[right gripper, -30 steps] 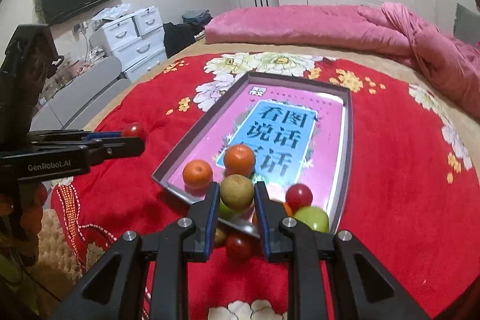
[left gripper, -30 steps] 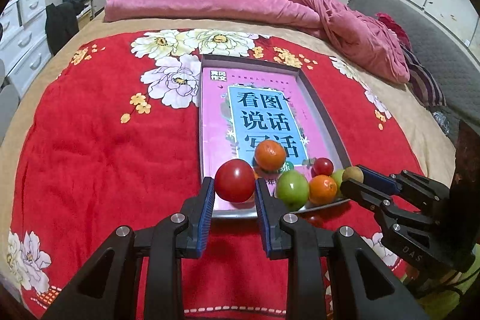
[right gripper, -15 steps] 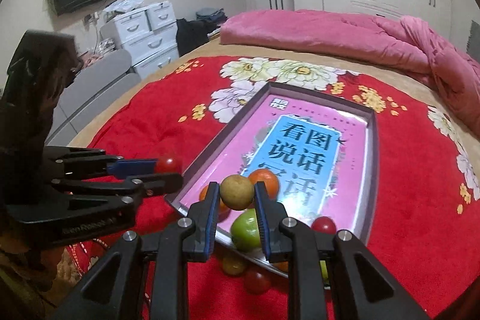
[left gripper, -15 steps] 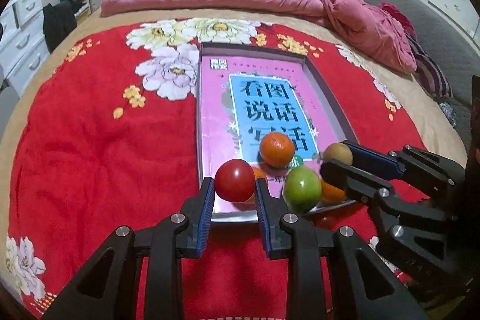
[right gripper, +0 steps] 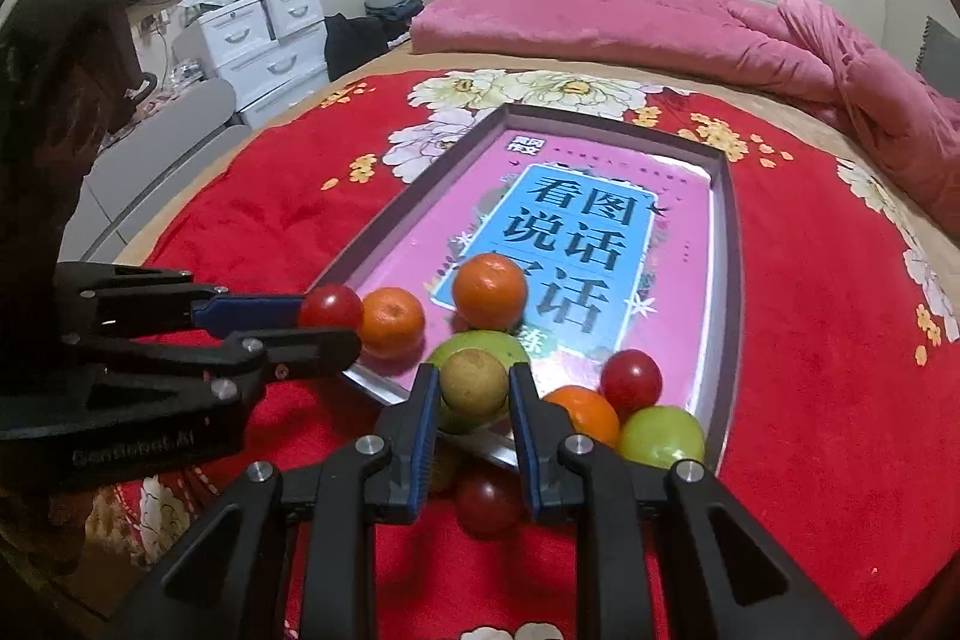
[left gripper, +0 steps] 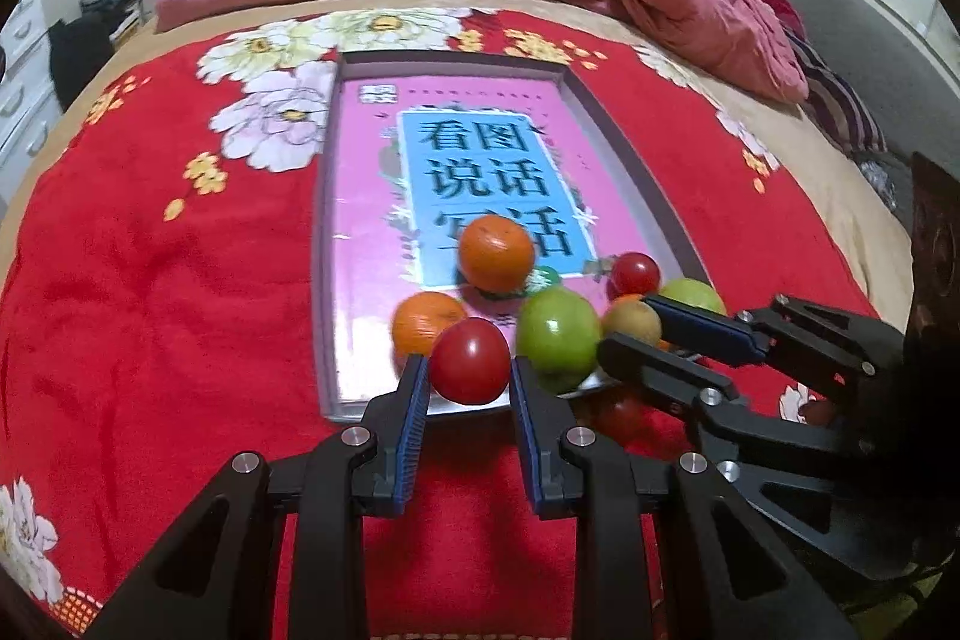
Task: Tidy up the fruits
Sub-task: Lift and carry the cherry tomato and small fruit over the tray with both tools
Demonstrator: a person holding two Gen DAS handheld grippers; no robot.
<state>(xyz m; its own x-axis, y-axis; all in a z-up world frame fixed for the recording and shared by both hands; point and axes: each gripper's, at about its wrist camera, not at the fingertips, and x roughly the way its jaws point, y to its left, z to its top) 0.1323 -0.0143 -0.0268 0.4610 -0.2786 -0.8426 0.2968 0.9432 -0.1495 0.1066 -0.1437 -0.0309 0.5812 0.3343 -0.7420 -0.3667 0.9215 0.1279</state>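
Fruits (right gripper: 489, 289) in tray (right gripper: 729, 280), pink book (right gripper: 678, 244) beneath

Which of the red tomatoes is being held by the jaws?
The big red tomato, pinched in the left gripper at the tray's near edge. The small tomato sits loose in the tray, and another lies on the blanket.

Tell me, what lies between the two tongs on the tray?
In the left wrist view, a green apple lies between the left tongs and the right tongs.
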